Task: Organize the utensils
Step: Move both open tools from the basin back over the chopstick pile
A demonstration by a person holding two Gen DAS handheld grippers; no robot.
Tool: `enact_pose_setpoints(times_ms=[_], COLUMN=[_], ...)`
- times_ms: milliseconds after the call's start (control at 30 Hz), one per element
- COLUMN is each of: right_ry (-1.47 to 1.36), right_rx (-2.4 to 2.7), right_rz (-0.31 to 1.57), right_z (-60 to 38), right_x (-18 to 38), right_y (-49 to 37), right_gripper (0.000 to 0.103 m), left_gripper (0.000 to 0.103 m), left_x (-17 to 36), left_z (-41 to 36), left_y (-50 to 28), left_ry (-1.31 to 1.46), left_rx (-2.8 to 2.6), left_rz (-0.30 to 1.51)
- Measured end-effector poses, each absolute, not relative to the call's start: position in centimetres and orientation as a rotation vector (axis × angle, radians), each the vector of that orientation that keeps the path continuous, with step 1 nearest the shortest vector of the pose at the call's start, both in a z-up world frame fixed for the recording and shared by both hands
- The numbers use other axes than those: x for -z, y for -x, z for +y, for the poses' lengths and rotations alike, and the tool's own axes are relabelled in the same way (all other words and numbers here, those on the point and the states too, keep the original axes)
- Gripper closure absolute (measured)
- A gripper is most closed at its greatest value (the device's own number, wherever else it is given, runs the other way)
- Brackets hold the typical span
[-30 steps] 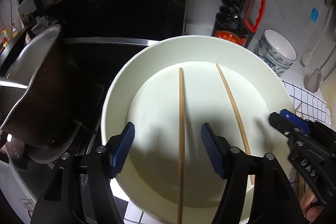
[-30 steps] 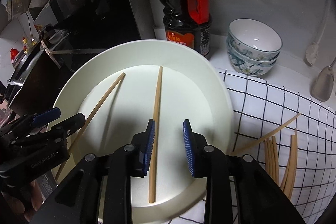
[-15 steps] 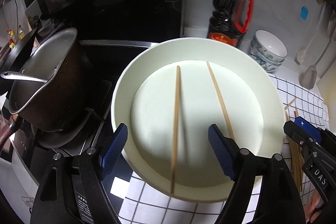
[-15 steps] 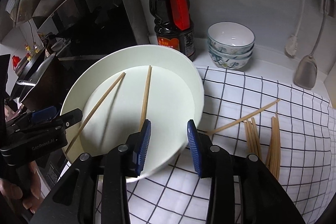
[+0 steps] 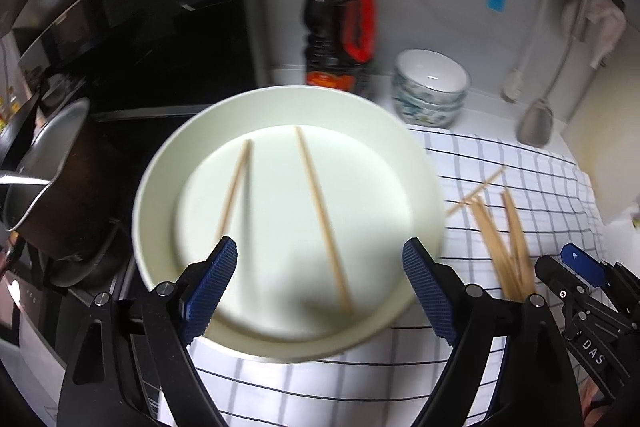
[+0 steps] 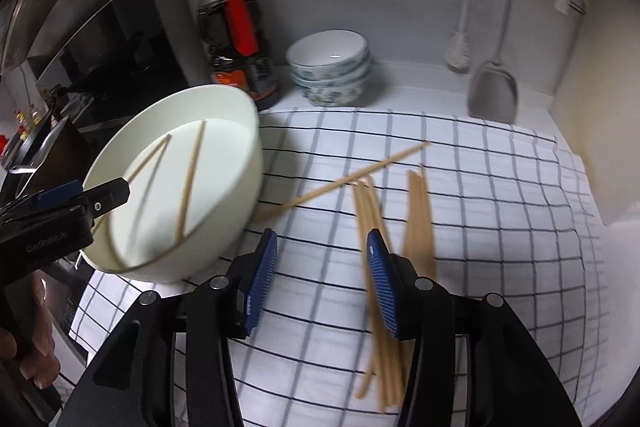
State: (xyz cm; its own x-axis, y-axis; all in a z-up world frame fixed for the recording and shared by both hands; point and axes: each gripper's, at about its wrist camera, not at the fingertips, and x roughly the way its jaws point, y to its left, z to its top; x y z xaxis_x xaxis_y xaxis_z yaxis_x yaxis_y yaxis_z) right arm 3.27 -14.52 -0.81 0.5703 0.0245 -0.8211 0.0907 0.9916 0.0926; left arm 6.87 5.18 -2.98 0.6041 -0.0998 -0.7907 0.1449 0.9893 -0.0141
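You had just pulled both hands back from the white plate [image 5: 280,335], and both tools had been spreading their jaws as they went. Your left gripper [image 5: 320,287] stood wide apart with nothing between its blue pads; a second before, one chopstick ran between them, so that stick had been let go. Your right gripper [image 6: 322,287] was also parted and empty, where a second earlier its jaws sat narrow around the other stick.

The result was two chopsticks [image 5: 324,219] lying loose on the plate, side by side but splayed, their far ends toward 12 o'clock. In the right wrist view the plate sat at 9 o'clock, and the remaining chopsticks [image 6: 376,251] lay on the checked cloth [image 6: 500,227] from the centre down toward 6 o'clock, partly behind the right pad. One single stick [image 6: 344,179] lay crosswise, its lower end close to the plate's edge.

By my reading, one pair had been delivered and the sorting was only partly done: several sticks were left on the cloth. Your right tool sat over that bundle, so it looked best placed for the next pick. The sticks were thin and lay flat and bunched, so closing on just one would have needed care. The motion blur left their exact count unclear.
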Motion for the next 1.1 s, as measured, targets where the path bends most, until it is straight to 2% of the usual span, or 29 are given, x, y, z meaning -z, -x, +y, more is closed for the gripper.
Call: enact_pose_setpoints(times_ms=[300,567,1100], right_ry=[-0.164,-0.171,-0.140], right_rx=[0.148,0.200,0.160], right_rz=[0.980,1.015,1.061], right_z=[-20.0,-23.3,-24.3], right_x=[2.2,4.2,9.5], right_y=[-0.1,1.3,-0.8], right_gripper=[0.052,0.042,0.042], left_gripper=[0.018,0.014,0.013], left_x=[3.8,5.2,8.6], left_z=[-0.5,-4.4,-8.4], left_y=[-5.5,-4.7,-6.2], left_ry=[-0.094,-0.122,-0.170], left_rx=[0.230,0.286,0.285], left_rz=[0.924,0.935,0.942])
